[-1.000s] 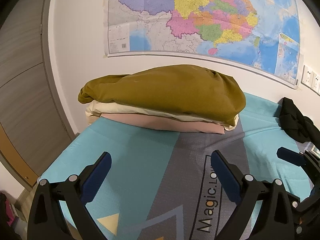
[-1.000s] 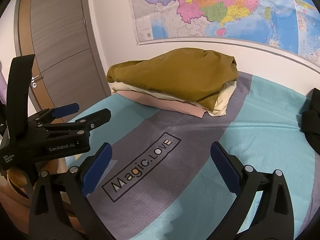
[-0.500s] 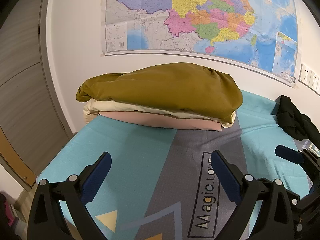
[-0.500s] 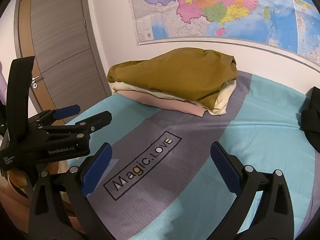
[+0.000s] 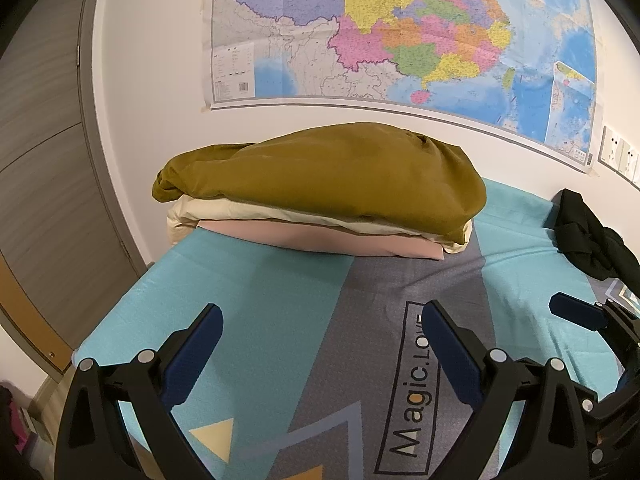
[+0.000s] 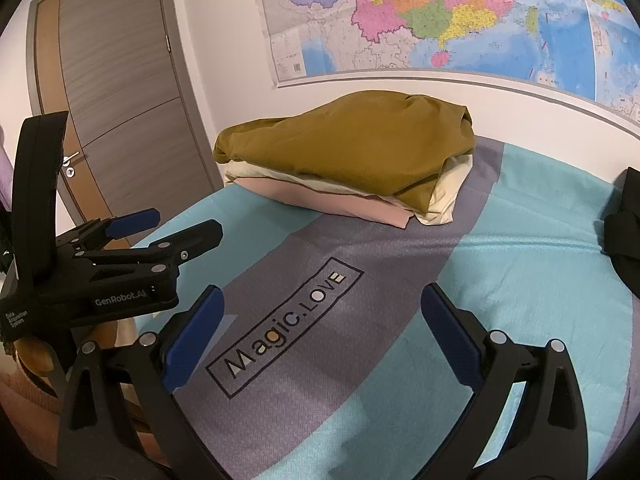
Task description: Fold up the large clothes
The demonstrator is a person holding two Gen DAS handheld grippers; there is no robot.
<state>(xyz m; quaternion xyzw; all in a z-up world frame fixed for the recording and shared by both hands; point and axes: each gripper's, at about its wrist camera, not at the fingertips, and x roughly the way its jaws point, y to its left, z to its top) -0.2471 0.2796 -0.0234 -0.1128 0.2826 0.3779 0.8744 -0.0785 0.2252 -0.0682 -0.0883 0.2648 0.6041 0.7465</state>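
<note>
Left claw (image 5: 322, 344): wide open, nothing in it, hanging over the near part of the bed.
Right claw (image 6: 322, 332): same deal, spread wide and empty, just right of the left one.
Stack of folded clothes (image 5: 320, 192): three pieces, sitting at the far end of the bed up against the wall. Mustard one (image 5: 328, 172) on top, cream one (image 5: 224, 212) in the middle, pink one (image 5: 320, 238) at the bottom.
Black garment (image 5: 588, 236): one, bunched up in a heap at the right side of the bed, well apart from the stack. My guess is it's next to fold.
Bed cover (image 5: 256, 288): teal and grey with a "Magic.LOVE" print, middle part bare.
What could go wrong: the mustard piece is puffy and lumpy, so another piece dropped on top could slide off or tip the stack toward the wall. The black heap is tangled, so grabbing a random fold instead of an edge would probably lift it as a knot.
Count: two claws, three folded, one unfolded.
Background: one map (image 5: 400, 32) on the wall, one door (image 6: 120, 120) on the left.
</note>
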